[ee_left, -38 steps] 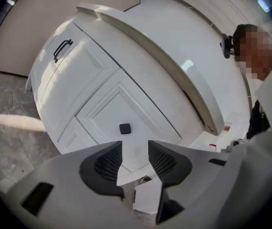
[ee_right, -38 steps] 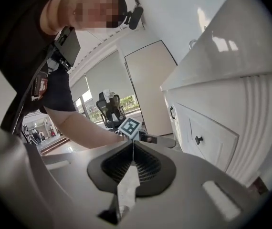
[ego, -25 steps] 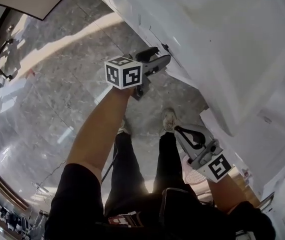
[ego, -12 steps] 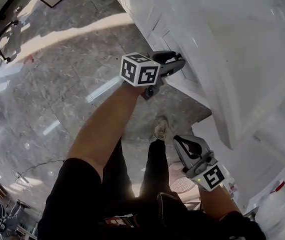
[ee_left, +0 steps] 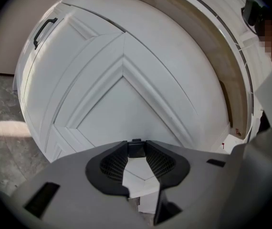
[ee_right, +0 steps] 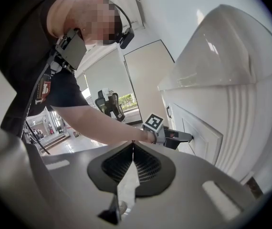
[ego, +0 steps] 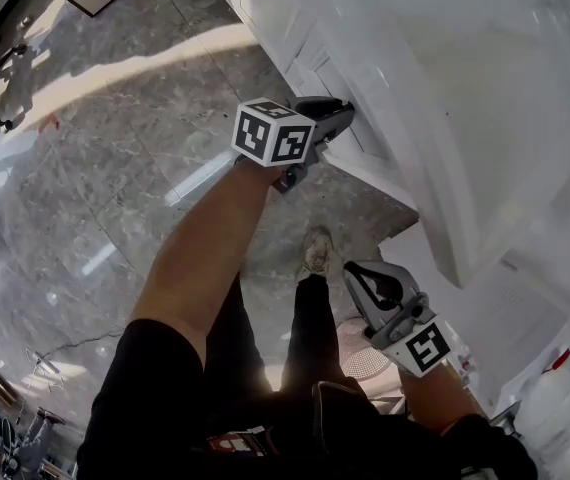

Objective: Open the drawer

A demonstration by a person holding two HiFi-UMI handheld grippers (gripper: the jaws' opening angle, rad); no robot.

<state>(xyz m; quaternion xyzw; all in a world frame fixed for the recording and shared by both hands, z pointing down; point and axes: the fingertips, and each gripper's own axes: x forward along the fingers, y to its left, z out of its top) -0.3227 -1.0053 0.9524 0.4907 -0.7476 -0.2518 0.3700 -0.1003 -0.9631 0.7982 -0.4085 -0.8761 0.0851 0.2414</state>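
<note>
The drawer front (ee_left: pixel 126 85) is a white panel with raised moulding; it fills the left gripper view and shows side-on in the right gripper view (ee_right: pixel 200 132). My left gripper (ee_left: pixel 136 146) is pushed up against it, and its jaws are closing on the small dark drawer handle (ee_left: pixel 136 149), whose sides the fingertips touch. The head view shows this gripper (ego: pixel 343 116) reaching level to the cabinet, marker cube (ego: pixel 270 133) behind it. My right gripper (ego: pixel 357 271) hangs lower, off the cabinet, shut with nothing in it (ee_right: pixel 132 146).
A white countertop (ego: pixel 485 118) overhangs the cabinet. A neighbouring front carries a black bar handle (ee_left: pixel 44 30). Below lie the grey marble floor (ego: pixel 115 168) and the person's shoe (ego: pixel 315 253). A white container (ego: pixel 565 408) stands at the lower right.
The left gripper's jaws have drawn together at the drawer front and now touch the handle. The right gripper has stayed low and shut. The head camera has shifted a little.
</note>
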